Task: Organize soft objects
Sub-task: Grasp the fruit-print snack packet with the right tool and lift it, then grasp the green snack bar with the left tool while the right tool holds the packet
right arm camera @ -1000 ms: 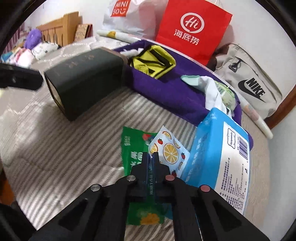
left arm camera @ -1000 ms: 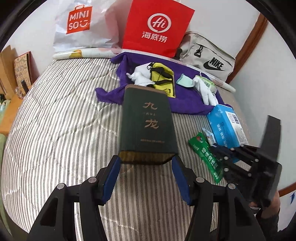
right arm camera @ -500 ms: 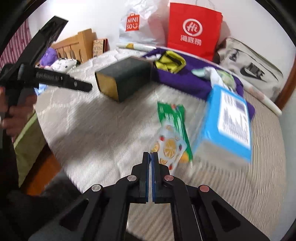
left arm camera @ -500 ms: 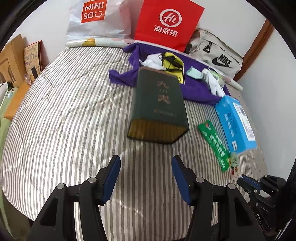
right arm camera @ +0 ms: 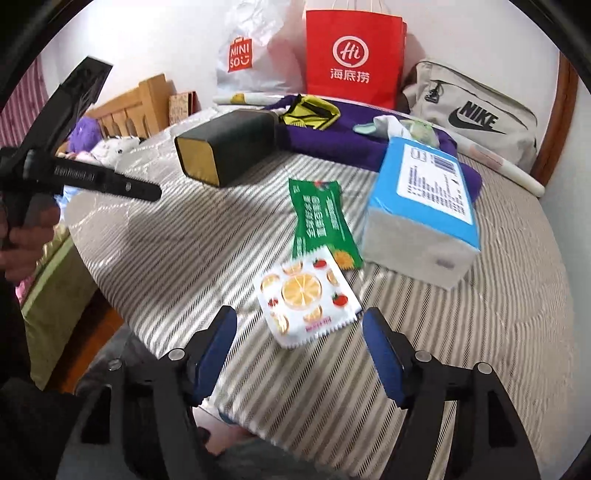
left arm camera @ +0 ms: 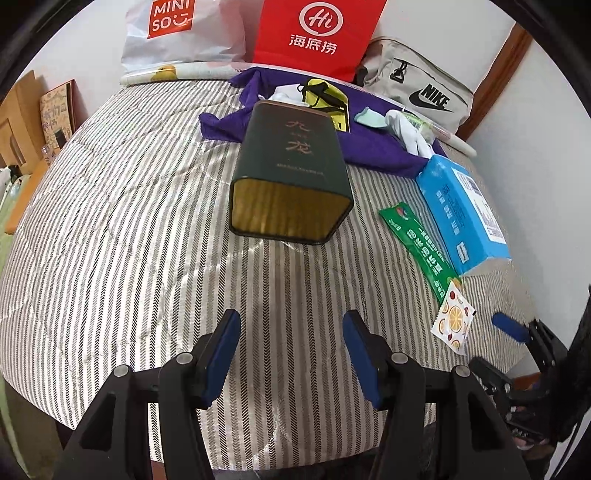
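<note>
A dark green tin (left arm camera: 291,170) lies on its side on the striped bed, its gold end facing my left gripper (left arm camera: 290,354), which is open, empty and pulled back from it. My right gripper (right arm camera: 299,350) is open just before a white fruit-print sachet (right arm camera: 304,295). A green packet (right arm camera: 321,221) and a blue tissue pack (right arm camera: 424,206) lie beyond it. The tin also shows in the right wrist view (right arm camera: 229,147). A purple cloth (left arm camera: 373,144) at the back holds a yellow pouch (left arm camera: 325,99) and white gloves (left arm camera: 410,133).
A red paper bag (left arm camera: 317,37), a white Miniso bag (left arm camera: 181,33) and a grey Nike bag (left arm camera: 417,92) stand against the wall. The bed's edge runs just under both grippers. A wooden headboard (right arm camera: 129,110) is at left.
My left gripper let go of the tin and drew back. My right gripper pulled the sachet toward the bed's edge, then opened and released it.
</note>
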A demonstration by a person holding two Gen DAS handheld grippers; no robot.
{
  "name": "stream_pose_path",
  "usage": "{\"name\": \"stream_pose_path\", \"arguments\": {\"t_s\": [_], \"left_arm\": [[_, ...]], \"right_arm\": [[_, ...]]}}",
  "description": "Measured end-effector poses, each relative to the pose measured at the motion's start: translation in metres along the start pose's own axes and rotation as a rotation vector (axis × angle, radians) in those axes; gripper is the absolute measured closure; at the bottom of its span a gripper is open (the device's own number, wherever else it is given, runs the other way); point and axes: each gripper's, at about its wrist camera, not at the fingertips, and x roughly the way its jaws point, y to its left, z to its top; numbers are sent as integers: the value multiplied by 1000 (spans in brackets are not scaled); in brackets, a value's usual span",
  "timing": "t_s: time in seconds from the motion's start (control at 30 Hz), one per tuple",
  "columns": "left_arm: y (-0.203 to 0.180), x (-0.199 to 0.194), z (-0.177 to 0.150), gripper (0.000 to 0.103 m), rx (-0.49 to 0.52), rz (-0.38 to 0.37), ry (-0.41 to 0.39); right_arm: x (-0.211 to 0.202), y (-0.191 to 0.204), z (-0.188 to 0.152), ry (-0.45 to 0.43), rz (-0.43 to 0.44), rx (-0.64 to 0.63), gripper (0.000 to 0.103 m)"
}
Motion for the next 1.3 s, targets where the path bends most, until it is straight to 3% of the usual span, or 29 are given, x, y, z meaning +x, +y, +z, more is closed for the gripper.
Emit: {"name": "stream_pose_path", "arguments": {"t_s": [0.27, 0.37, 0.43, 0.67, 0.83, 1.13, 1.3], "left_arm": [[-6, 3, -6, 48, 32, -4, 15], [-10, 6, -7, 48, 44, -8, 20], [-14, 9, -6, 48, 50, -10, 28], [-36, 23, -6, 48, 97, 2, 53], [-52, 27, -5, 48, 119, 1, 59], [-104, 37, 6, 48, 216, -33, 26], [-138, 55, 14, 48, 248, -14, 39]], "right_arm": [[44, -12, 8, 36, 17, 28, 30], [43, -5, 5, 2, 29, 6, 27], [43, 3, 2, -8, -3, -28, 34], [36, -2, 0, -32, 19, -11, 62], [33, -8, -4, -36, 17, 4, 93], [16, -36, -15, -62, 47, 80, 96], [-3, -60, -28, -68, 10, 125, 96]]}}
